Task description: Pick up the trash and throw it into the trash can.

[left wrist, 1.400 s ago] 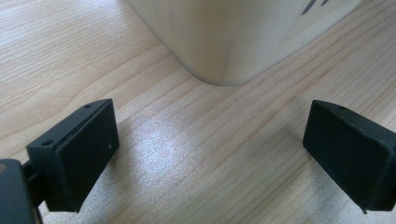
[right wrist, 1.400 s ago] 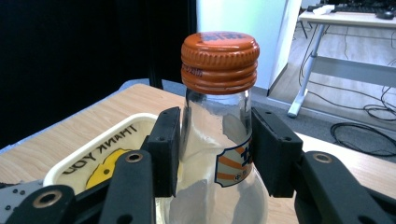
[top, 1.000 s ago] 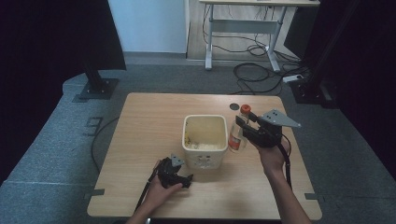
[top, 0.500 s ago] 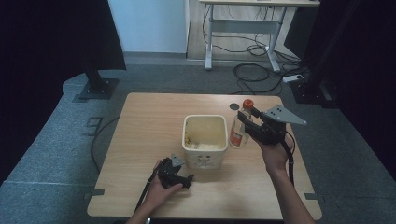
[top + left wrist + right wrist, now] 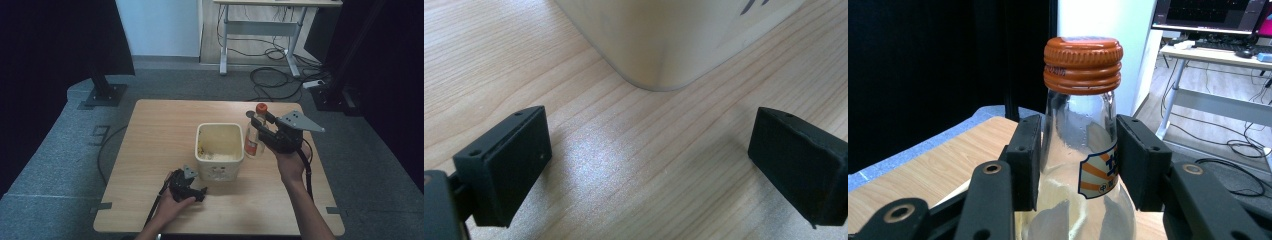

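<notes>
Bottle (image 5: 1083,145) raised slightly, right gripper (image 5: 1078,160) clamping it, left gripper (image 5: 649,165) jaws apart.

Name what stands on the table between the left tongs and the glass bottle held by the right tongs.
The cream bin stands between the left tongs and the bottle, seen in the high view.

**Bin blocks the middle, edges open**

The cream bin (image 5: 219,150) stands mid-table (image 5: 160,130), the bottle (image 5: 255,135) just beside its right wall, seemingly touching. Bare wood lies open left and behind. The left gripper (image 5: 649,160) spreads near a bin corner.
</notes>
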### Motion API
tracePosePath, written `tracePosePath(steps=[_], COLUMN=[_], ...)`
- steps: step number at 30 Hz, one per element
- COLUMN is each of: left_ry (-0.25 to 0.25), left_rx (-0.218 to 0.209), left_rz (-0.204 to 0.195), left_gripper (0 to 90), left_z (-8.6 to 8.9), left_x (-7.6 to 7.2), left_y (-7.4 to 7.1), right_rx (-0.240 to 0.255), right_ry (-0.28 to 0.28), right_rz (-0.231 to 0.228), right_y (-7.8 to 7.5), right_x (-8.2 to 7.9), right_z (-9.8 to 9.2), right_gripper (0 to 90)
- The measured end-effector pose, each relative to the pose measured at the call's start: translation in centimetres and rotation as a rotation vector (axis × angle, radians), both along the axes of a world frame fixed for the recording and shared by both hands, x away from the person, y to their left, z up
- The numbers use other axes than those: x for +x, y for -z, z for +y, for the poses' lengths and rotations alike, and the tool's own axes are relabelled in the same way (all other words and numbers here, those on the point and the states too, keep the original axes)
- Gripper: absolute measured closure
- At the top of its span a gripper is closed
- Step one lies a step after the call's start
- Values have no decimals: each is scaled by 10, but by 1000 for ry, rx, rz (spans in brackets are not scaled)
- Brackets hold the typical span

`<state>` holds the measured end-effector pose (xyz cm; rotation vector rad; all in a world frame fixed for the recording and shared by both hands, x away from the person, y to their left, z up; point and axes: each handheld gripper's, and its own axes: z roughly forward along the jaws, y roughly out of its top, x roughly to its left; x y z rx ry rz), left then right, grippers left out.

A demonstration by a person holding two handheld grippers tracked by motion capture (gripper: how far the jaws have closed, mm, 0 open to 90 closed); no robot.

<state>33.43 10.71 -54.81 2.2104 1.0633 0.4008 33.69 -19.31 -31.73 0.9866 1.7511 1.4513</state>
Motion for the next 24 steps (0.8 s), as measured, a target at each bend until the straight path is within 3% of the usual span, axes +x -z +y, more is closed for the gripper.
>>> tracePosePath(steps=[12, 24], left_ry=[0, 5], left_rx=[0, 1], left_rz=[-1, 1], left_gripper=[36, 36], left_z=[0, -1], left_x=[0, 0], left_y=[0, 0], right_rx=[22, 11], right_ry=[-4, -50], right_rz=[-28, -18], right_y=[-12, -10], right_x=[-6, -1], right_z=[3, 28], right_gripper=[555, 556])
